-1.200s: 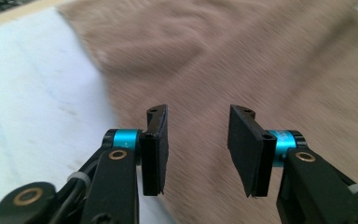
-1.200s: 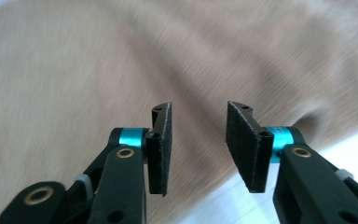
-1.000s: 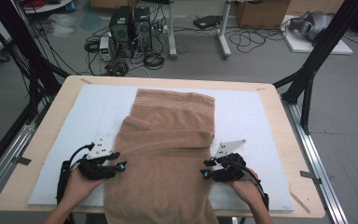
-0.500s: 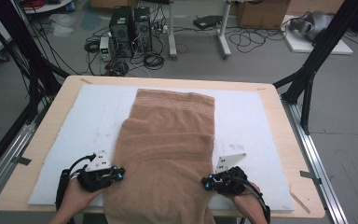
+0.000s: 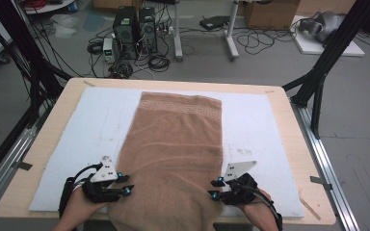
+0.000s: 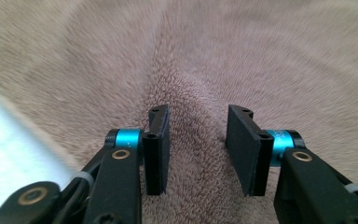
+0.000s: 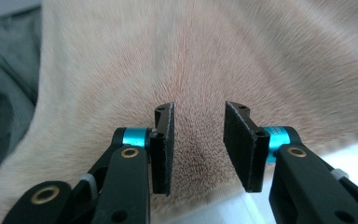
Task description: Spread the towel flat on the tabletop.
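A white mat covers most of the pale wooden table. Beyond the far edge, two black computer towers stand side by side on the grey floor amid a tangle of dark cables. A white stand's legs rise near them. Cardboard boxes sit further back, and black frame struts lean at the right.

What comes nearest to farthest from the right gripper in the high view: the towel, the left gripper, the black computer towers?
From the right gripper:
1. Towel, right beside it.
2. Left gripper, across the towel.
3. Black computer towers, on the floor beyond the table.
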`<state>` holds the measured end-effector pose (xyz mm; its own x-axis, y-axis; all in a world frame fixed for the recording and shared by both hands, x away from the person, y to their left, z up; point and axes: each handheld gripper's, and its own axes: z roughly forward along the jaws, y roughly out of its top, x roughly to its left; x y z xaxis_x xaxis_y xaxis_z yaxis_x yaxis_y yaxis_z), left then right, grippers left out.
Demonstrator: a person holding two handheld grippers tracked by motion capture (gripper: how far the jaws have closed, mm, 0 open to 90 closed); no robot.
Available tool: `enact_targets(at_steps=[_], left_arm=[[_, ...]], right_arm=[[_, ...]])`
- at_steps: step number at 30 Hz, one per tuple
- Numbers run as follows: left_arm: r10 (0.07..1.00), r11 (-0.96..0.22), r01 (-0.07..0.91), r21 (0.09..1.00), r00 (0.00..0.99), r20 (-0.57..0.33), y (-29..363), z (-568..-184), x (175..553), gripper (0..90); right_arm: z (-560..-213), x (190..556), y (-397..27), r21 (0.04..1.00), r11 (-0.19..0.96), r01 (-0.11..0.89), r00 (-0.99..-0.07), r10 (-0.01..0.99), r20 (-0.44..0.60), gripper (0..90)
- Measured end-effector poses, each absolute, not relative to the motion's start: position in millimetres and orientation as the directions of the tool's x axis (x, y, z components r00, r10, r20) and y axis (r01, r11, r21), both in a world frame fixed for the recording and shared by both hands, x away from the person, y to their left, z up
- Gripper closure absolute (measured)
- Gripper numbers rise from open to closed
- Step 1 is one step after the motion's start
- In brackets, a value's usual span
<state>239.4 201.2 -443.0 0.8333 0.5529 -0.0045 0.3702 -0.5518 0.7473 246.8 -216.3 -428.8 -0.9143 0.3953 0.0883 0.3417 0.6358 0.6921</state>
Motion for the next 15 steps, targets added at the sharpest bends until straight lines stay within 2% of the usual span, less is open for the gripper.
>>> enact_targets(at_steps=[3, 4, 6, 12, 13, 15], left_arm=[[0.547, -0.537, 0.370, 0.758, 0.837, -0.021, 202, -444, 240, 81.3], [0.546, -0.537, 0.369, 0.758, 0.838, -0.021, 202, -443, 240, 82.6], [0.546, -0.537, 0.365, 0.761, 0.838, -0.016, 203, -442, 239, 84.5], [0.534, -0.516, 0.341, 0.786, 0.845, -0.016, 212, -431, 225, 85.0], [0.525, -0.514, 0.334, 0.790, 0.851, -0.019, 213, -429, 222, 84.6], [0.497, -0.508, 0.329, 0.796, 0.867, -0.040, 214, -425, 218, 81.9]], right_arm=[[-437, 247, -208, 0.665, 0.663, 0.343, -0.919, 0.385, 0.090, 77.1], [-437, 247, -208, 0.667, 0.658, 0.349, -0.919, 0.379, 0.107, 81.7], [-437, 247, -208, 0.663, 0.663, 0.347, -0.922, 0.370, 0.113, 84.8], [-431, 232, -206, 0.668, 0.670, 0.324, -0.939, 0.312, 0.143, 83.9], [-428, 229, -208, 0.682, 0.659, 0.318, -0.941, 0.308, 0.141, 81.9], [-421, 227, -213, 0.719, 0.630, 0.293, -0.938, 0.334, 0.089, 72.1]])
